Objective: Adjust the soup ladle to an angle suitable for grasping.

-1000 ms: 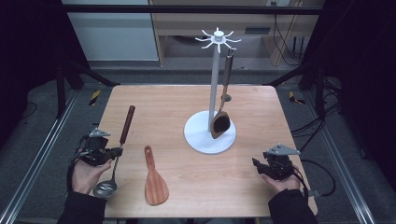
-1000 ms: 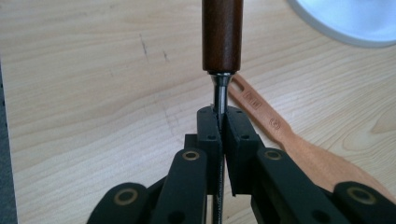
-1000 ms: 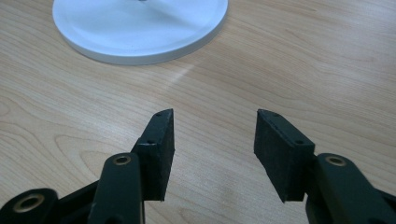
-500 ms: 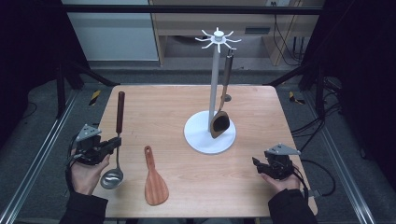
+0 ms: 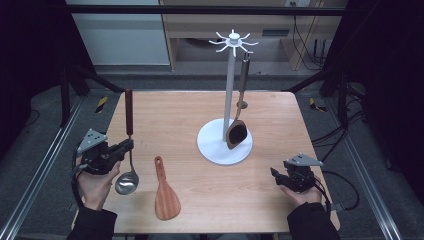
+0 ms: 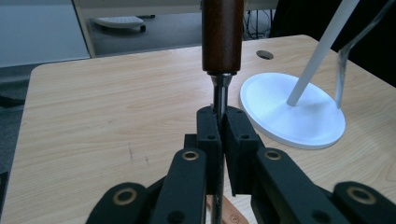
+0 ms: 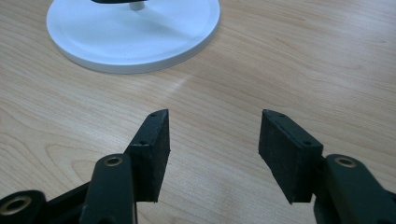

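My left gripper [image 5: 127, 145] is shut on the thin metal stem [image 6: 219, 95] of a ladle, just below its brown wooden handle [image 5: 128, 111]. The ladle's steel bowl [image 5: 127, 183] hangs near the person's left hand, low over the table's left edge. In the left gripper view my left gripper [image 6: 223, 125] has its pads pressed on the stem. A wooden spatula [image 5: 165, 198] lies flat to the right of the ladle. My right gripper [image 5: 274, 173] rests at the front right, open; its jaws have just been opening, and in the right gripper view my right gripper [image 7: 212, 135] has nothing between its pads.
A white utensil rack [image 5: 230, 85] with a round base [image 5: 212, 147] stands mid-table, and a dark spoon [image 5: 236, 133] hangs from one hook. The base [image 7: 135, 42] lies just ahead of my right gripper. A small hole [image 5: 241, 105] is in the table behind the rack.
My left gripper has risen with the ladle, and the handle has swung from leaning right to pointing straight away. The ladle's bowl shifted right. The right hand stayed put.
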`<state>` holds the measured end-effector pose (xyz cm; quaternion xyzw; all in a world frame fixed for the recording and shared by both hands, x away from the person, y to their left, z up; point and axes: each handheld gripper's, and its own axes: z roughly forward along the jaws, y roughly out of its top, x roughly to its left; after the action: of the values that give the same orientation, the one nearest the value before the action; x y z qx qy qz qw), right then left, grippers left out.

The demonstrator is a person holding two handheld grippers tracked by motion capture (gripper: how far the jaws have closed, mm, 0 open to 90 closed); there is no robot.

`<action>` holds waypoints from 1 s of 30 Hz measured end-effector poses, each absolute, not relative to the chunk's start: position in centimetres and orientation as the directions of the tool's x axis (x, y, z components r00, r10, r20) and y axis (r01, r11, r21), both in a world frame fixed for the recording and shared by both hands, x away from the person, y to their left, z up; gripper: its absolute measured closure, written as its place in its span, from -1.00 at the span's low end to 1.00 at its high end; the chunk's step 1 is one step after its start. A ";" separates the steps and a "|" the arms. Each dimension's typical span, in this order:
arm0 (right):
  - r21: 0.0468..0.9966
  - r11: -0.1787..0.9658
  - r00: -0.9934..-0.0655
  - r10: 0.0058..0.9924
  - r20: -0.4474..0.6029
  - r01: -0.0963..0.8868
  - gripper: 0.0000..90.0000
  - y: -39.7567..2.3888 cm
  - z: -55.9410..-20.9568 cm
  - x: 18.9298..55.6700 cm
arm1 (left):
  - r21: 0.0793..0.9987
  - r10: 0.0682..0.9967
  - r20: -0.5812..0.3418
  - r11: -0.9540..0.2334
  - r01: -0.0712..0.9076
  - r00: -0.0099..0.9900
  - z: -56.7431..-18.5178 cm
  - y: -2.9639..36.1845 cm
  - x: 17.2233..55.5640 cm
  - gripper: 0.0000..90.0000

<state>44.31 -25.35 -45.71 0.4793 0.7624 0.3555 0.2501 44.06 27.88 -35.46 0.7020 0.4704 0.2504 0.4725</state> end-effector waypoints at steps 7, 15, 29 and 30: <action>0.789 0.283 -0.416 0.908 -0.038 0.545 -0.05 -25.5 -45.7 44.3 | 0.918 0.886 -0.087 -0.107 0.383 0.456 -34.8 27.2 44.0 0.90; 0.790 0.288 -0.420 0.907 -0.044 0.541 -0.06 -25.5 -45.7 44.2 | 0.936 0.869 -0.088 -0.095 0.340 0.487 -33.5 26.1 44.1 0.90; 0.793 0.288 -0.416 0.908 -0.048 0.537 -0.08 -25.5 -45.8 44.4 | 0.948 0.837 -0.090 -0.095 0.305 0.539 -32.9 23.8 44.9 0.89; 0.794 0.286 -0.415 0.909 -0.047 0.537 -0.08 -25.4 -45.8 44.4 | 0.949 0.835 -0.091 -0.093 0.301 0.543 -32.8 23.7 44.9 0.89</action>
<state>44.43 -25.45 -45.78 0.4757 0.7596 0.3614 0.2571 44.88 23.71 -32.82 0.6960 0.4082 0.2492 0.5357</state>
